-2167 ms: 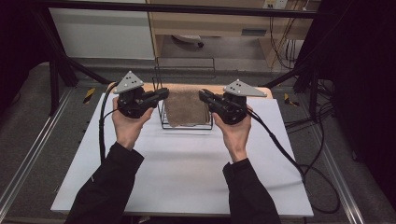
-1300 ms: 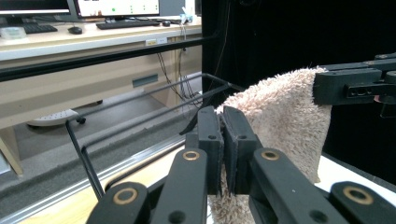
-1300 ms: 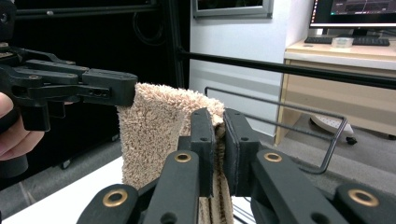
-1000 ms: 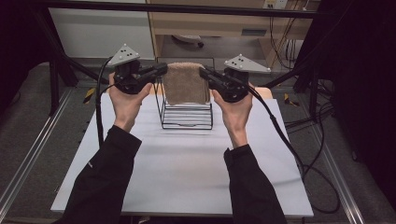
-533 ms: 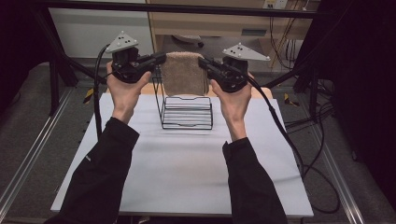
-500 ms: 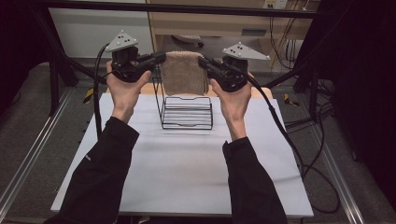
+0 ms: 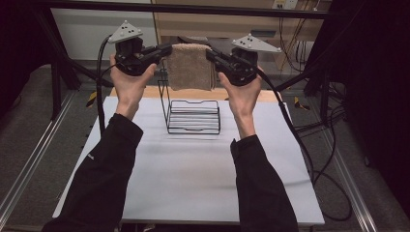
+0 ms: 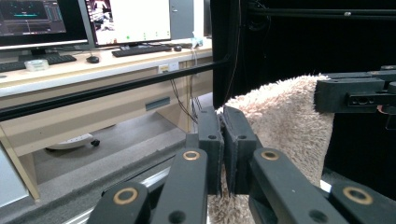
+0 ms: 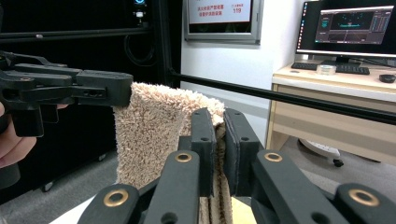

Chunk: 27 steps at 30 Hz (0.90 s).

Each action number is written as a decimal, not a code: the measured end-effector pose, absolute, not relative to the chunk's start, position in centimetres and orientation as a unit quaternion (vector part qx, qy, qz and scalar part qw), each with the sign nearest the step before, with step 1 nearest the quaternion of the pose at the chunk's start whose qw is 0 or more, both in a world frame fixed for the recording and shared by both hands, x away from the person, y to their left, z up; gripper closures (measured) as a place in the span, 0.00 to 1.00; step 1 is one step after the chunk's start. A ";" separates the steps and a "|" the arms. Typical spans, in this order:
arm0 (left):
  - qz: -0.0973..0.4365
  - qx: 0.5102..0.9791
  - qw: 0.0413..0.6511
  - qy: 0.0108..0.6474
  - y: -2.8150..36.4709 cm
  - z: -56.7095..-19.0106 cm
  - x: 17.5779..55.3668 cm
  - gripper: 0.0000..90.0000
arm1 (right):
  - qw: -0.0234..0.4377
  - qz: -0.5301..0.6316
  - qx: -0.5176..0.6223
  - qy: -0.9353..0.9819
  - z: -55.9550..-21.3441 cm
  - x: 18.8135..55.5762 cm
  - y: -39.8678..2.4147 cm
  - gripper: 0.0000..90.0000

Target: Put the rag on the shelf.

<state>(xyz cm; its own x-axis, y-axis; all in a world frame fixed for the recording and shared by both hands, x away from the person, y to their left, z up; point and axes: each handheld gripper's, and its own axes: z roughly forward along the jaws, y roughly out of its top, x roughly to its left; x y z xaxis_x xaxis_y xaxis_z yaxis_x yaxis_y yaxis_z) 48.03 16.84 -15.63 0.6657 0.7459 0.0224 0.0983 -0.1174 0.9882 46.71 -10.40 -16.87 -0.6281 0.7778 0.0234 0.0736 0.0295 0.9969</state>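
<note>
White table point(image 7: 193, 183) under a wire rack point(image 7: 193, 116), wooden desk point(image 8: 70, 74) behind

High view: fixed overhead on the person's side, faces 12 o'clock and down on the white table point(image 7: 193, 174), at a distance.
Left gripper view: rides the left gripper point(image 8: 223, 140), close, looks along its jaws.
Right gripper view: rides the right gripper point(image 9: 219, 140), close, faces the opposite way.
Shared: the towel point(image 7: 189, 65), in all three views.
</note>
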 end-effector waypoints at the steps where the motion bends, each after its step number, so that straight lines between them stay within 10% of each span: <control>1: 0.282 0.695 0.588 0.302 16.9 -15.6 48.1 0.96 | 0.285 0.617 0.323 0.658 -16.8 46.8 -10.4 0.93; 27: 0.306 0.693 0.575 0.310 16.7 -14.9 50.9 0.96 | 0.300 0.619 0.317 0.653 -16.4 49.9 -9.7 0.93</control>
<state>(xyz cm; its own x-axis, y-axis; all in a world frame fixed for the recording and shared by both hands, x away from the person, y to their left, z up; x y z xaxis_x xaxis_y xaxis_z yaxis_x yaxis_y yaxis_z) 50.91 16.72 -14.87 0.6202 0.7815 0.0670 0.0781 -0.1465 0.9861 49.86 -9.72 -16.36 -0.6193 0.7852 -0.0005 0.0424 0.0341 0.9985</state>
